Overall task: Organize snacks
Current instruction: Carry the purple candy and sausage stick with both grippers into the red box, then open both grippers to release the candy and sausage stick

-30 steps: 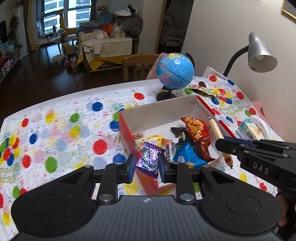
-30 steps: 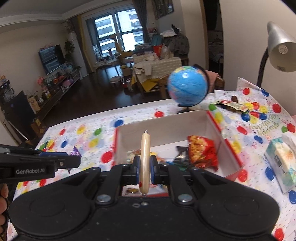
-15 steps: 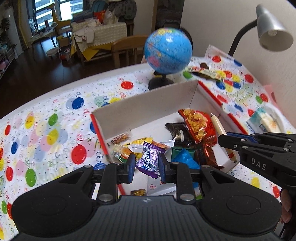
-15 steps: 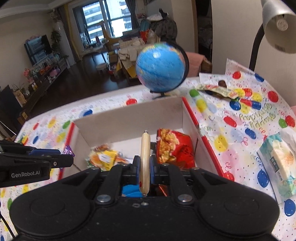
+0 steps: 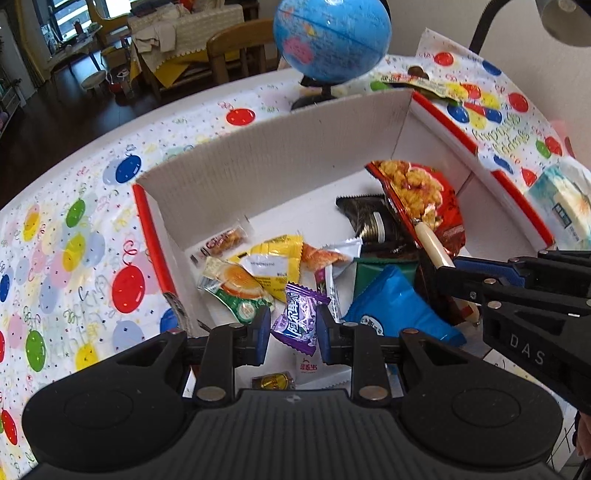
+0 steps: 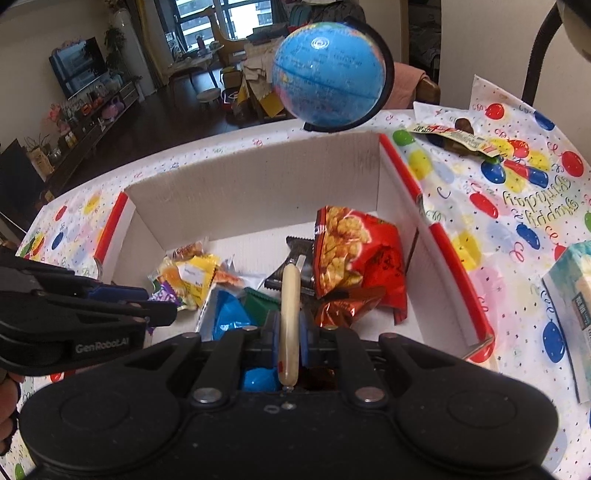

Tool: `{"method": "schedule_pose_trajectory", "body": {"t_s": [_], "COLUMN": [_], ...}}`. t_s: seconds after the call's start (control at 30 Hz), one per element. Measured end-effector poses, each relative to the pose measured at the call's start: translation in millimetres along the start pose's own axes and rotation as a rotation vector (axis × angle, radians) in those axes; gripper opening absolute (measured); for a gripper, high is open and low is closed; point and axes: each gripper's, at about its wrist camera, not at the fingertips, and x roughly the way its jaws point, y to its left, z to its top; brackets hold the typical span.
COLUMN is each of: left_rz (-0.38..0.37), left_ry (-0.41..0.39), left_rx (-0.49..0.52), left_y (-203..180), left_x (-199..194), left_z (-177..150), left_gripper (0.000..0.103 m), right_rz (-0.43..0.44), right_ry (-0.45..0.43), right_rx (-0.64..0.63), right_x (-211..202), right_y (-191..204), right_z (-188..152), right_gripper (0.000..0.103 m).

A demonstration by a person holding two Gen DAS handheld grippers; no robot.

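Note:
A white cardboard box (image 5: pixel 266 162) with red rims holds several snack packets, among them a red chip bag (image 5: pixel 421 192) and a blue packet (image 5: pixel 399 306). My left gripper (image 5: pixel 291 325) is shut on a purple candy (image 5: pixel 298 320) and holds it over the box's near left part. My right gripper (image 6: pixel 288 328) is shut on a tan sausage stick (image 6: pixel 289 310) over the box's near middle, pointing at the red chip bag (image 6: pixel 354 254). The right gripper also shows in the left wrist view (image 5: pixel 491 284), with the sausage stick (image 5: pixel 432 243) in it.
A blue globe (image 5: pixel 332 33) stands behind the box. A snack wrapper (image 6: pixel 458 138) lies on the balloon tablecloth (image 5: pixel 74 236) at the back right. A tissue pack (image 6: pixel 569 280) lies to the right. A lamp stem (image 6: pixel 539 48) rises at the far right.
Both grippers have moved forward and lower over the box, each still holding its snack. The box contents now look closer.

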Motion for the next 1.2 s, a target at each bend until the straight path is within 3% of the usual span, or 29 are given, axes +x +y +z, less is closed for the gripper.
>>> {"method": "schedule_pose_trajectory", "body": {"t_s": [0.3,0.4,0.5,0.63,0.7,0.8,0.97,1.03,1.1,1.2], "left_rz": [-0.002,-0.013,-0.024,-0.028,-0.027,-0.033,-0.051,-0.054,-0.056,-0.076], "left_ry": [-0.006,-0.021,-0.049,-0.085,-0.106,-0.14,-0.189,-0.211,-0.226,-0.249], "left_rx": [-0.005,-0.012,-0.018,-0.016,-0.013,-0.022,-0.035,-0.043,-0.053,-0.061], "left_y": [-1.0,0.6,1.6,2.5,4.2,9.1,19.5,23.6,27.9,34.5], "left_x": [-2.3,-9.3,-19.8,-35.6,-44.6,-60.0,-86.3,-96.8,-106.7,-121.1], "left_z": [-3.9,-6.6,-9.6,-15.0,-18.8,-24.8,-35.1,-40.3,-45.6,-55.6], "left_gripper": [0.027,0.035,0.052,0.055,0.057,0.069,0.07,0.075,0.076,0.078], "right_rz": [-0.002,0.006,0.006,0.004,-0.001,-0.006,-0.001,0.005,0.017,0.035], "right_ry": [0.008,0.001,-0.011,-0.032,-0.047,-0.071,-0.123,-0.149,-0.172,-0.218], "right_rx": [0.004,0.005,0.004,0.001,0.0,0.001,0.009,0.008,0.003,-0.013], "right_x": [0.7,-4.1,-10.7,-22.9,-30.4,-43.2,-68.0,-79.2,-90.2,-108.0], "right_y": [0.5,1.1,2.6,6.3,8.9,13.2,22.9,27.7,33.6,43.1], "right_z": [-3.6,-4.5,-5.9,-8.2,-9.4,-11.3,-14.6,-16.5,-19.4,-25.5], "right_gripper": [0.02,0.022,0.029,0.034,0.04,0.048,0.065,0.07,0.083,0.093]}}
